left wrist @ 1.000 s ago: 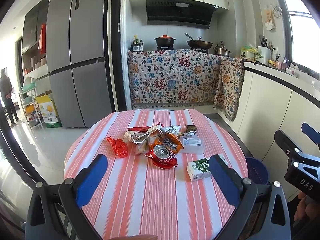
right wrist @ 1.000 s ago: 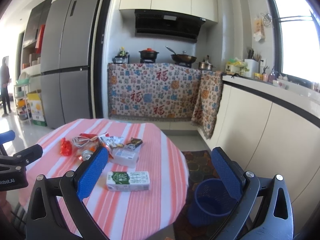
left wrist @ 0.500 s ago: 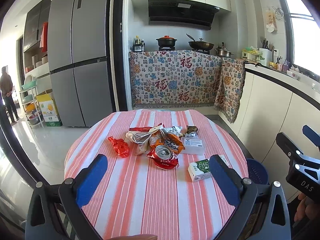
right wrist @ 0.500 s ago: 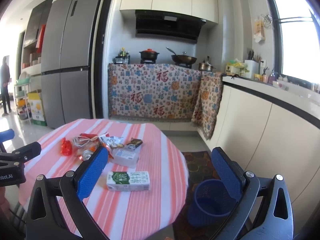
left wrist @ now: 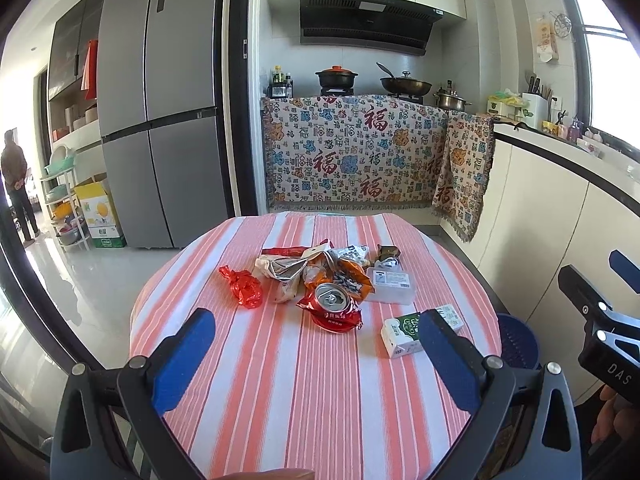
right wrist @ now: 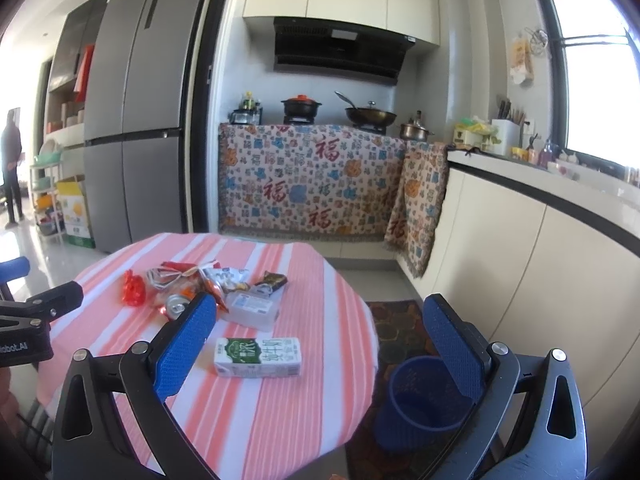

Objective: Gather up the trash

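Trash lies on a round table with a red-and-white striped cloth: a crushed red can, a red wrapper, crumpled snack bags, a clear plastic box and a green-and-white milk carton. A blue mesh bin stands on the floor right of the table. My left gripper is open above the near table edge, holding nothing. My right gripper is open too, empty, with the carton between and beyond its fingers.
A grey fridge stands back left. A cloth-draped stove counter with pots sits behind the table. White cabinets run along the right. A person stands far left. A patterned mat lies under the bin.
Both grippers have drifted slightly; the table and trash sit a little higher and farther in the views. Nothing has been picked up.
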Tool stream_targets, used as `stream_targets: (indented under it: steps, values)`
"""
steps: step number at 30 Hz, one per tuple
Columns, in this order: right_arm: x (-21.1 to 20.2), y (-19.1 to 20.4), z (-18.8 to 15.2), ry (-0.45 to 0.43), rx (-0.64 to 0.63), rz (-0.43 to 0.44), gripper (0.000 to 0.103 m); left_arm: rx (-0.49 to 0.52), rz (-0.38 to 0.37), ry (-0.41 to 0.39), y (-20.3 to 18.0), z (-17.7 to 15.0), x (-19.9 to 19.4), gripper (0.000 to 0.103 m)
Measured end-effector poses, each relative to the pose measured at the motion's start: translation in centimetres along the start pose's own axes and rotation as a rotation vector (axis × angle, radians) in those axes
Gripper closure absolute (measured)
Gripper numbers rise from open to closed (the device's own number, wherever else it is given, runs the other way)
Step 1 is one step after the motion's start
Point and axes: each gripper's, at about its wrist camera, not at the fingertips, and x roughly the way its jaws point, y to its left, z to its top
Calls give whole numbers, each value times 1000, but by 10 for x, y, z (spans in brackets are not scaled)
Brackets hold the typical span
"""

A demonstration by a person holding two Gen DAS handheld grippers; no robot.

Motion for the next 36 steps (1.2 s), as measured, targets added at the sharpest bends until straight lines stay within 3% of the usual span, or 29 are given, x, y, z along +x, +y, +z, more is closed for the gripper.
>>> stream_targets:
  steps: [36]
  values:
    - [3, 2, -10, 18, -14, 12, 0, -1, 2, 18, 0, -2, 7, 0]
